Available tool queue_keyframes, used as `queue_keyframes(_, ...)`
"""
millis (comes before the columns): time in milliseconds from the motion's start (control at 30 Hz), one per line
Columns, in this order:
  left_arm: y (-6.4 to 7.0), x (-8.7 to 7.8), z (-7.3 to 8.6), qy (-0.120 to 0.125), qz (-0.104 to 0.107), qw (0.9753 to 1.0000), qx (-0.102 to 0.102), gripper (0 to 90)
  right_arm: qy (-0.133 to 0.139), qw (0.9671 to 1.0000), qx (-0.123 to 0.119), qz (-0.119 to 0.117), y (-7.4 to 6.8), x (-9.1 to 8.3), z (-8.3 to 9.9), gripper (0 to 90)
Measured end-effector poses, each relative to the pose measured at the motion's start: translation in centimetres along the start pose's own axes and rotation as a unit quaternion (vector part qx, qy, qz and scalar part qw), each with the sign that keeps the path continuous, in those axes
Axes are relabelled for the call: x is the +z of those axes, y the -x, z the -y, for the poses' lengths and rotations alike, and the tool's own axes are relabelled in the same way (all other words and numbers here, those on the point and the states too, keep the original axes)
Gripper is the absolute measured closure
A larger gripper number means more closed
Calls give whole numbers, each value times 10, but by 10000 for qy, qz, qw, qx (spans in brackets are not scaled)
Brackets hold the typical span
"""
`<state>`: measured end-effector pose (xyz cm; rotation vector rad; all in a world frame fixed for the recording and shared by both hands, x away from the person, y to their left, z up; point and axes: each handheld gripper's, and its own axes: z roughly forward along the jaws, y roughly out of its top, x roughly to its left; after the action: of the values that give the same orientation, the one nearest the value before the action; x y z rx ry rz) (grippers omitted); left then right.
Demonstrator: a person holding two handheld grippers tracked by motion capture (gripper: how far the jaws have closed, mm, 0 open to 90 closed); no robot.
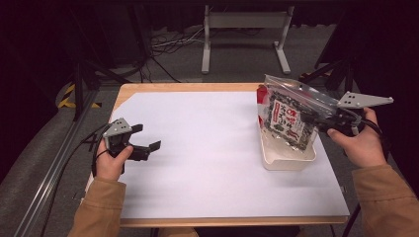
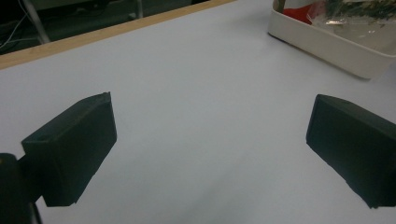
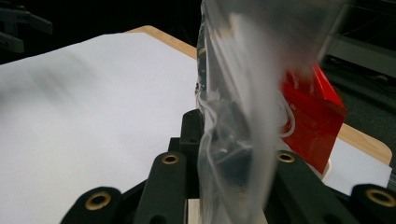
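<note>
One clear snack bag point(image 1: 287, 117), dark contents, printed label: pinched at its right edge by the right tool point(image 1: 330, 120), held upright over the white tray point(image 1: 288, 159) at the bench's point(image 1: 212, 148) right side. Left tool point(image 1: 146, 141): jaws spread wide, nothing between them, near left on the bench.

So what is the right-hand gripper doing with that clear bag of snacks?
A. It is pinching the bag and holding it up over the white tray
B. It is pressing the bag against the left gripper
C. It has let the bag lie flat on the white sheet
A: the right gripper is clamped on the clear bag, which hangs upright above the white tray, while the left gripper sits open and apart.
</note>
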<state>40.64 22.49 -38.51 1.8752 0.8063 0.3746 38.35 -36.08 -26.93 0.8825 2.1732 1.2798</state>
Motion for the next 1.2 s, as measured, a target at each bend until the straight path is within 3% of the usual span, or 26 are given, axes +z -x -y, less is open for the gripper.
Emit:
queue_keyframes(200,-1,-3,0,9,-12,10000,5,25,-71,10000,-30,2,-2,8,8,753)
queue_keyframes(633,1,-12,5,-67,-99,9999,-16,23,56,10000,8,5,0,13,25,753)
queue_keyframes(967,5,-24,17,-64,-186,9998,-63,21,258,9988,411,-72,4,16,52,752)
queue_keyframes(1100,8,-23,20,-89,-161,9998,-76,21,16,9994,330,36,8,15,58,749)
queue_keyframes(1200,11,-23,21,-86,-152,9998,-25,21,52,9995,309,72,7,14,58,749)
